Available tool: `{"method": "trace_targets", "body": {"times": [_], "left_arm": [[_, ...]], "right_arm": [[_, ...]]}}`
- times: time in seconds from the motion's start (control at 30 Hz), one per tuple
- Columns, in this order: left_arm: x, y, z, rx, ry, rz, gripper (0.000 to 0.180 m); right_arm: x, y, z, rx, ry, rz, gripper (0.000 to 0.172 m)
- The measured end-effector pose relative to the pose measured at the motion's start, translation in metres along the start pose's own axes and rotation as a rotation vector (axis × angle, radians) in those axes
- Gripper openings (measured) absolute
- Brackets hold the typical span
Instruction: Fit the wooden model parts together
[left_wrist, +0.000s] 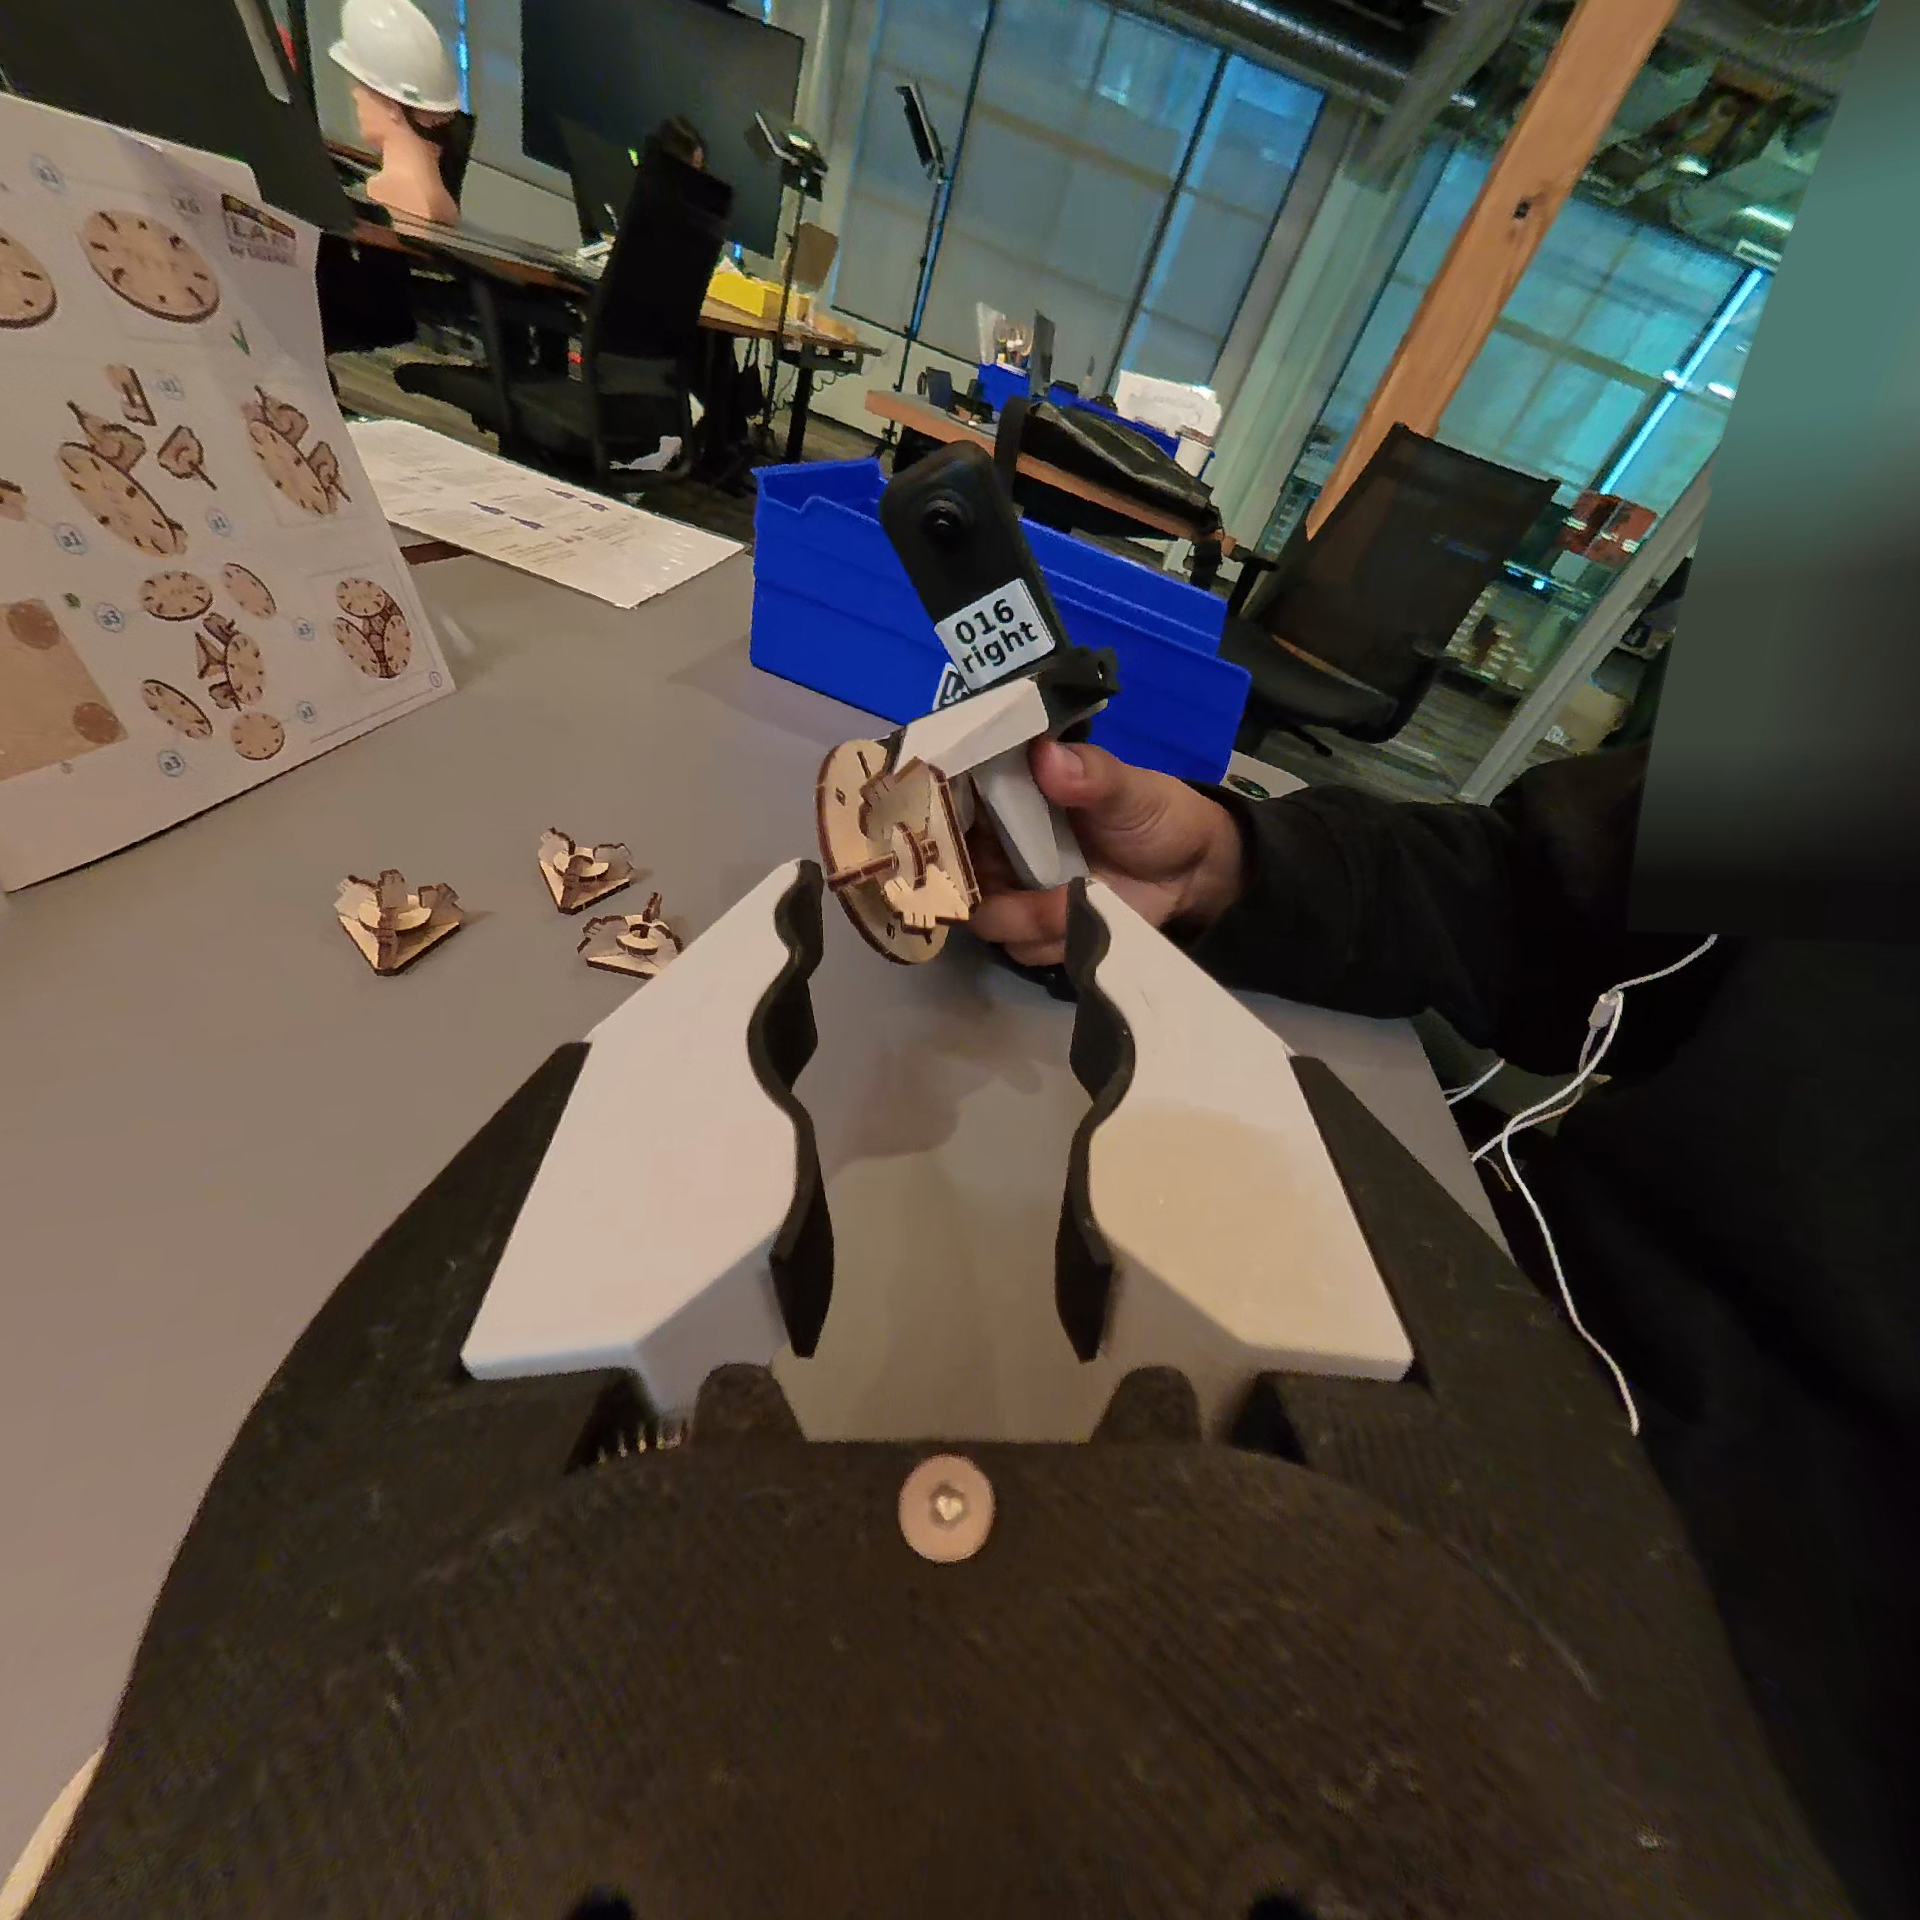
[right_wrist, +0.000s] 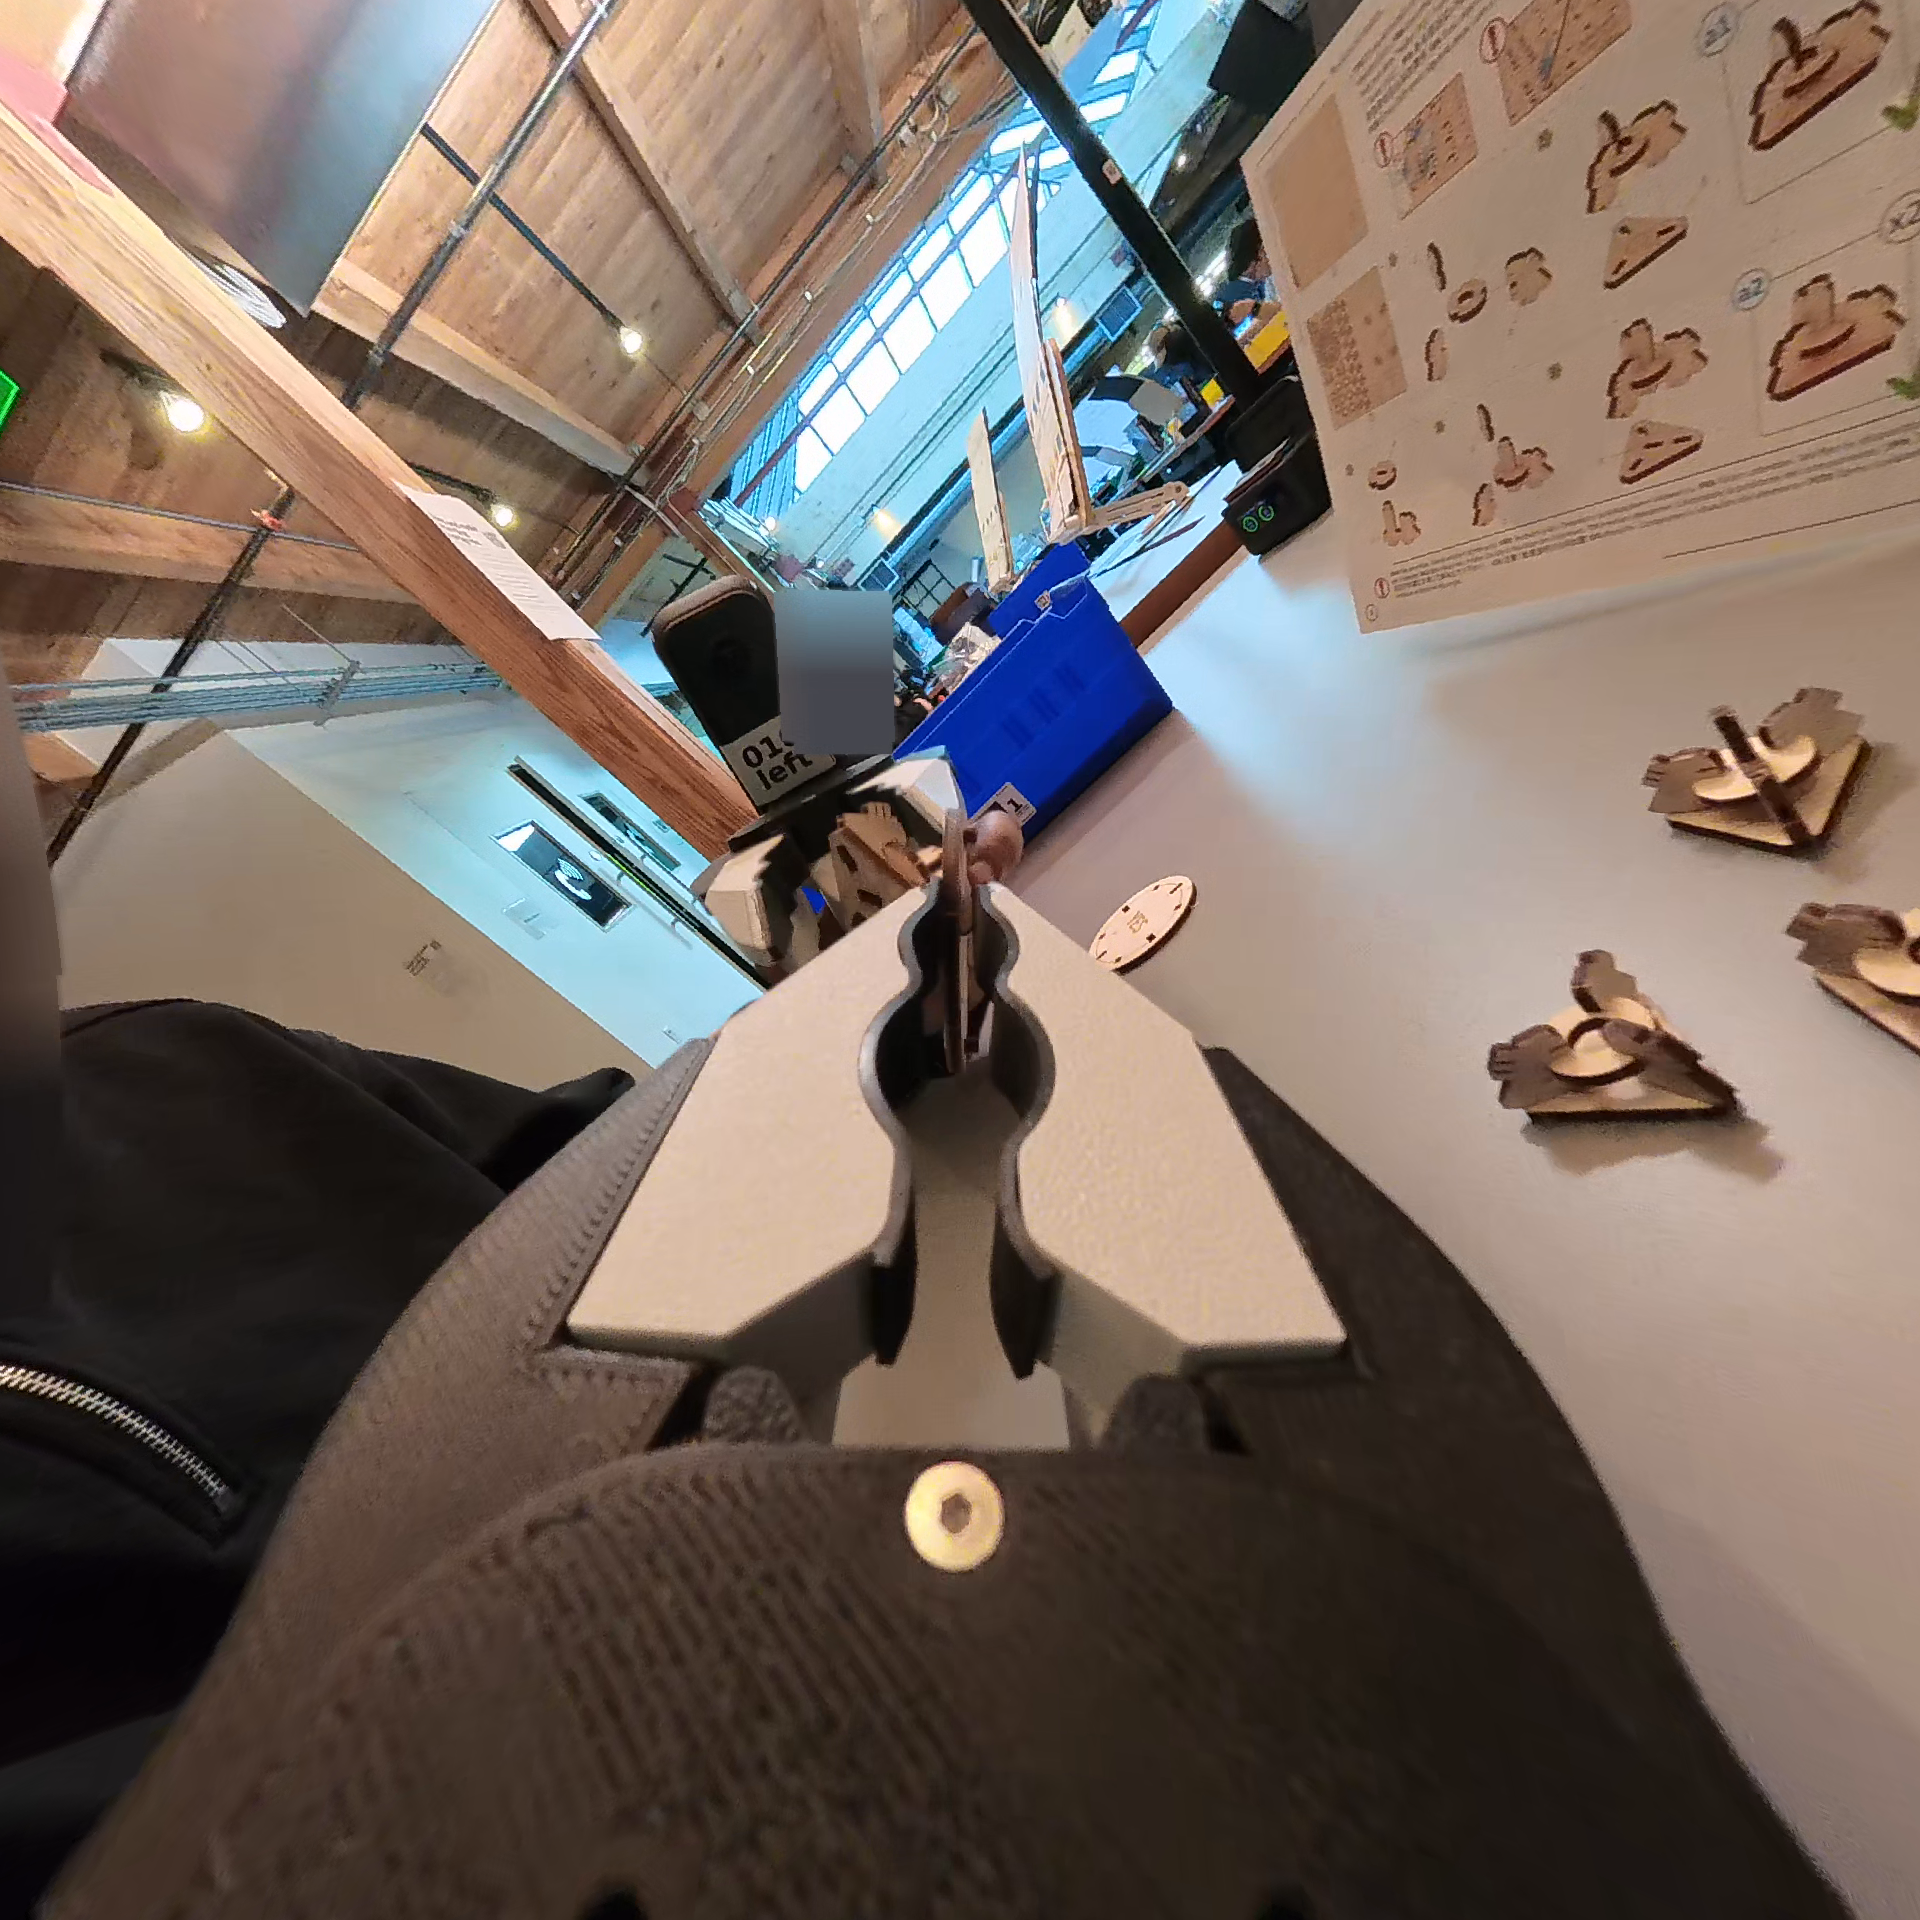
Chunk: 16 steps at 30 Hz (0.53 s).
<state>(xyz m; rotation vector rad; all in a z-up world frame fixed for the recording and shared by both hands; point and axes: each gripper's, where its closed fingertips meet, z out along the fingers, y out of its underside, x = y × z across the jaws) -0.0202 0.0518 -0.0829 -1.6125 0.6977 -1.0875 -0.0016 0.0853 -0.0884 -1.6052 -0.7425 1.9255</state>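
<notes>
Wooden disc assembly (left_wrist: 896, 847), round plywood plate w/ a triangular piece slotted onto its face, is held up off the grey table (left_wrist: 520, 1039), clamped edge-on between the fingers of the right gripper (right_wrist: 961, 935); both pads press on the disc's rim, seen clearly in the right wrist view where the thin plate runs straight down the closed gap. A hand (left_wrist: 1122, 842) in a black sleeve grips that tool's handle. Left gripper (left_wrist: 940, 914) stands wide open, nothing between its white fingers (left_wrist: 717, 1039); its tips sit just below and to either side of the disc, near but not touching as far as can be told. On the table to the left lie 3 small triangular wooden sub-assemblies (left_wrist: 397, 920), close together, each w/ upright pieces slotted in. A single flat wooden disc (right_wrist: 1143, 922) lies on the table just beside the right gripper's tip in the right wrist view. An instruction sheet (left_wrist: 187, 468) w/ pictures of the parts stands propped at the table's left, a second printed sheet (left_wrist: 540, 509) lies flat behind it. A blue plastic bin (left_wrist: 935, 613) sits at the far table edge behind the right gripper. Office chairs and desks in the bkgd, white cable (left_wrist: 1538, 1091) at right.
</notes>
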Motion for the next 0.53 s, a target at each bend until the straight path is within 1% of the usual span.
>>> {"method": "trace_targets", "body": {"times": [0.4,0.53], "left_arm": [[-0.0015,0.0061,0.0031,-0.022,-0.008,0.007,0.045],[-0.0031,0.0071,0.0033,-0.025,-0.015,0.009,0.045]], "right_arm": [[0.0029,0.0027,0.0007,-0.010,0.006,0.043,0.002],[0.0079,0.0065,0.0031,-0.038,0.015,0.106,0.002]]}}
